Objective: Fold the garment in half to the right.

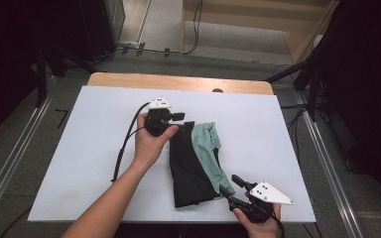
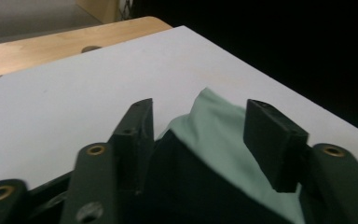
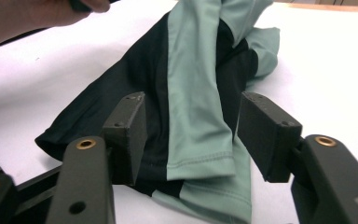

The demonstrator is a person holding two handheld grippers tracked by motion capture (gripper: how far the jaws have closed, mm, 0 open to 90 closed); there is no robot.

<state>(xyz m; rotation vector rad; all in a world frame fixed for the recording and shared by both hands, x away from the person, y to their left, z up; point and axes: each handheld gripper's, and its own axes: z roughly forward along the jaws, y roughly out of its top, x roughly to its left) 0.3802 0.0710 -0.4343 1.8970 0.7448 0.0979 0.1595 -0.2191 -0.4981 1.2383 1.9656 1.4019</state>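
Observation:
A folded black and pale-green garment [image 1: 196, 163] lies on the white table cover [image 1: 79, 148], right of centre. My left gripper [image 1: 178, 119] sits at the garment's far left corner. In the left gripper view the left gripper [image 2: 198, 126] has its jaws apart, with the garment [image 2: 214, 140] lying between them and untouched by the pads. My right gripper [image 1: 230, 186] is at the garment's near right corner. Seen in the right gripper view, this gripper [image 3: 191, 126] is open too, and the green sleeve hem [image 3: 200, 135] rests loose between its jaws.
The table's wooden far edge [image 1: 178, 82] shows beyond the white cover. Dark stands and cables flank the table on the floor. The white cover lies bare to the left of the garment and along its far side.

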